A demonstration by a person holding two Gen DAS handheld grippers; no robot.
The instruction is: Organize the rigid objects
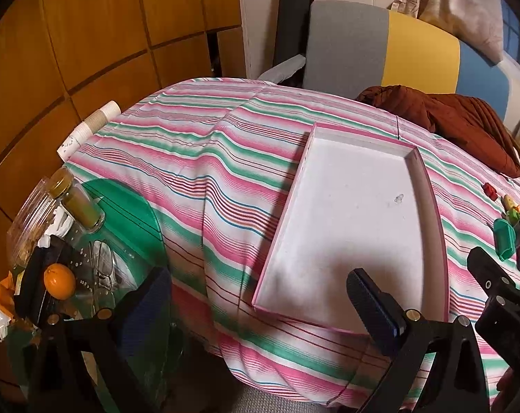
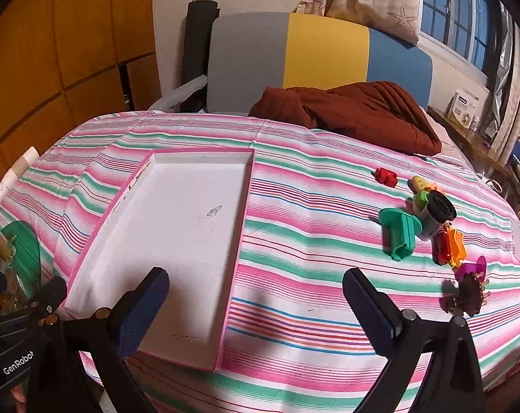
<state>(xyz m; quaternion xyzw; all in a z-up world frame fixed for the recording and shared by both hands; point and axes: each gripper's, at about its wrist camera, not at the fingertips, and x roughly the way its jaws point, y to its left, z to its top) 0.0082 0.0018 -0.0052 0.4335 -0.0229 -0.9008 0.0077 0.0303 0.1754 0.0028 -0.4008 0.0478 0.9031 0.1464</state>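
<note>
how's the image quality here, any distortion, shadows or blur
Left wrist view: strong fisheye bend, black corners; the tongs cast a soft shadow on the pink tray; the cluttered green table looks slightly smeared. Right wrist view: same bulge on the striped bed cover, warm light, toys sharp, blue window.

I see the striped bedspread (image 2: pixel 311 241) as soft woven cloth, matt and creased. On it the pink-rimmed tray (image 2: pixel 177 158) looks like matt cardboard, its white floor scuffed. At three o'clock the small toys, like the green mould (image 2: pixel 399 232), are glossy smooth plastic. My right claw (image 2: pixel 256 304) has ribbed rubbery pads (image 2: pixel 366 304) on matt black plastic. The wall panels (image 1: pixel 88 34) look like smooth varnished wood.
</note>
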